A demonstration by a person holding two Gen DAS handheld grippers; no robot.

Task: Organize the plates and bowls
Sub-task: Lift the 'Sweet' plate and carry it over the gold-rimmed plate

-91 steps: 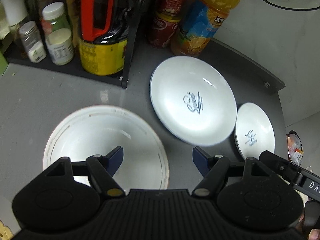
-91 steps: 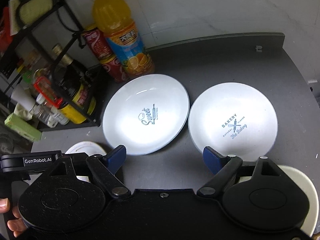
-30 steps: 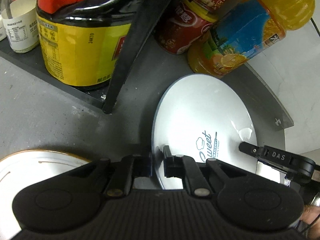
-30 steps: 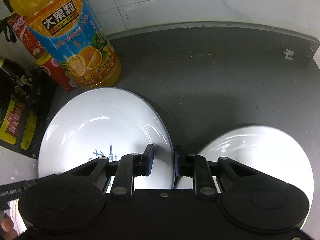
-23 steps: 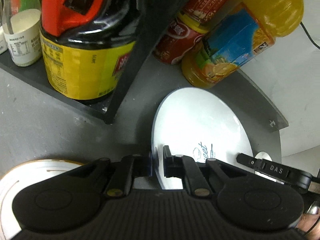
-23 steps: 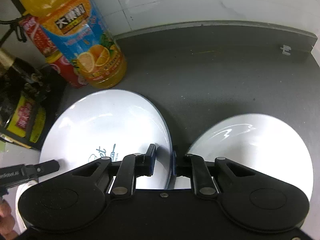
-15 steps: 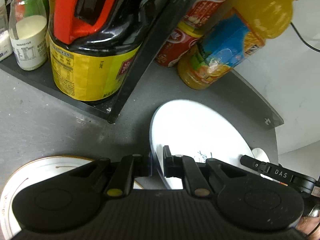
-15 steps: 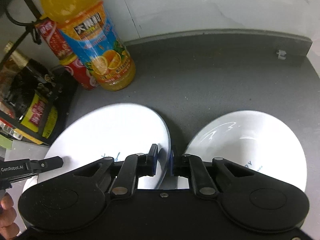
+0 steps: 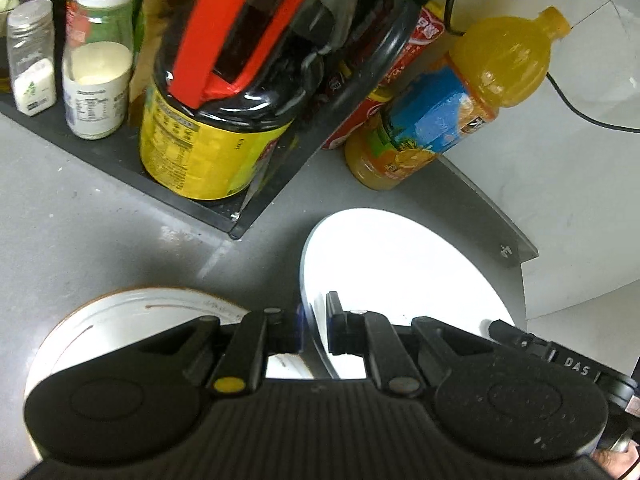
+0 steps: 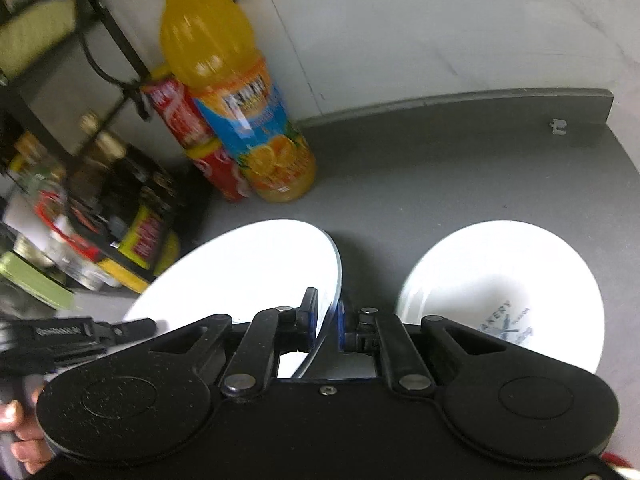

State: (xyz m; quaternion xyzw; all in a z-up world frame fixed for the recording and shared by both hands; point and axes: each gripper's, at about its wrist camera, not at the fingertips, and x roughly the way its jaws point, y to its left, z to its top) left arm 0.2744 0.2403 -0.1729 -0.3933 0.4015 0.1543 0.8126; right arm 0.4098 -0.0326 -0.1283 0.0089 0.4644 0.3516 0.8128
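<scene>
Both grippers hold the same large white plate [image 9: 400, 276] [image 10: 248, 268] lifted off the grey counter [image 10: 440, 176]. My left gripper [image 9: 314, 330] is shut on the plate's left rim. On the opposite rim my right gripper [image 10: 327, 322] is shut. A second white plate [image 10: 500, 280] printed "BAKERY" lies on the counter to the right, below the right gripper. A white bowl [image 9: 132, 316] with a brown rim sits under the left gripper at the lower left.
An orange juice bottle [image 9: 460, 100] [image 10: 240, 120] and red cans [image 10: 192, 136] stand by the wall. A black rack [image 9: 240, 216] holds a dark sauce jug [image 9: 224, 112] and spice jars [image 9: 96, 64]. A hand [image 10: 20, 428] holds the left gripper's handle.
Both grippers closed on the large plate's opposite rims, then raised it together; the bottles and rack now look lower and farther, and the plate's print is washed out by glare.
</scene>
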